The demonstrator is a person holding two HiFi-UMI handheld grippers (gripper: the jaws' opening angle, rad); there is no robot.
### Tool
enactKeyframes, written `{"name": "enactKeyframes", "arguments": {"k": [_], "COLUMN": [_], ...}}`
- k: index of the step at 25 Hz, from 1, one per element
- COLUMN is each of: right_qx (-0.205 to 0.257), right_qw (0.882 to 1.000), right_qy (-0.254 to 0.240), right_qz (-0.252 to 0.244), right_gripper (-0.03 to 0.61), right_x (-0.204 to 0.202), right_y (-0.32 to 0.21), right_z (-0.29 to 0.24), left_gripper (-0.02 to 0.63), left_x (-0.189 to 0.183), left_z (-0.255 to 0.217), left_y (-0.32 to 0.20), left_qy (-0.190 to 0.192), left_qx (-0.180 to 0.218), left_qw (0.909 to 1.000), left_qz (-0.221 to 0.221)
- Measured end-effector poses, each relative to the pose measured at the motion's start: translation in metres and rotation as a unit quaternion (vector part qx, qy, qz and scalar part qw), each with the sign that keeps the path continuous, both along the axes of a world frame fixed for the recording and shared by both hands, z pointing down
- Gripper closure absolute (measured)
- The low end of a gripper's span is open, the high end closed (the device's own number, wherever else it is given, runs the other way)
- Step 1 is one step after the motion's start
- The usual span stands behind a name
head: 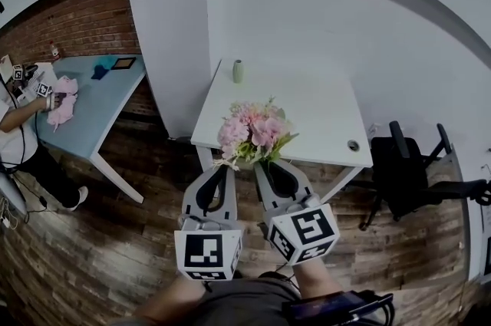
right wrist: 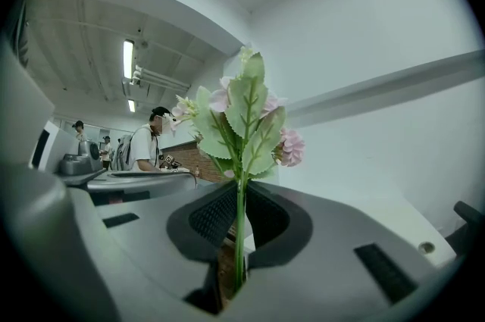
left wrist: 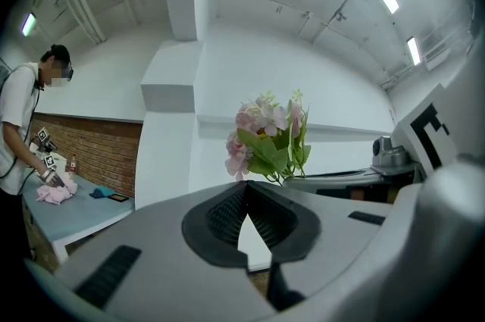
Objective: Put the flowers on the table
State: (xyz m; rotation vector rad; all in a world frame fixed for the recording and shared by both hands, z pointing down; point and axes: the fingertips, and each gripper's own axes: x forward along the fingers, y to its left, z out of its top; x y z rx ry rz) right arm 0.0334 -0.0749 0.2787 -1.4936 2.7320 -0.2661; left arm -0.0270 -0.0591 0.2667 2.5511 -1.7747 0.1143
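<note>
Wood-plank floor [head: 115, 255] lies underfoot. Nearest, at 6 o'clock, the left gripper [head: 225, 166] has its jaws pinched together on nothing. The right gripper [head: 263, 163] clamps the thin green stem of the flowers [right wrist: 241, 116], whose blooms stand upright just past its tips. They look light, soft and easily crushed, so the lower stem is the place to hold them, never the petals. At 12 o'clock stands the white table [head: 322, 113], with a small green bottle [head: 238, 71] at its far edge. No brand or writing is legible; the grippers' cubes carry only square markers.
</note>
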Motion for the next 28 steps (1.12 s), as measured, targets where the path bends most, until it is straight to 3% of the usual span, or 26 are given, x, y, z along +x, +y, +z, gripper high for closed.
{"name": "enactKeyframes", "arguments": {"k": [5, 11, 22, 28], "right_qx": [0.001, -0.015, -0.03, -0.029], "right_qw": [1.0, 1.0, 0.999, 0.999], "right_qy": [0.003, 0.003, -0.001, -0.004], "right_qz": [0.007, 0.01, 0.036, 0.039], "right_gripper": [0.541, 0.541, 0.541, 0.541], "right_x": [0.002, 0.006, 0.004, 0.024], "right_y": [-0.01, -0.025, -0.008, -0.039], "right_z": [0.009, 0.029, 0.016, 0.027], "left_gripper": [0.606, 0.606, 0.606, 0.606], "left_x": [-0.001, 0.0, -0.006, 0.012], "left_z": [0.013, 0.035, 0.024, 0.033], "left_y": [-0.012, -0.023, -0.01, -0.043], "left_qy": [0.009, 0.006, 0.002, -0.008], "left_qx": [0.005, -0.021, -0.039, -0.038], "left_qw": [0.9999, 0.9998, 0.999, 0.999], "left_qz": [0.002, 0.001, 0.02, 0.023]}}
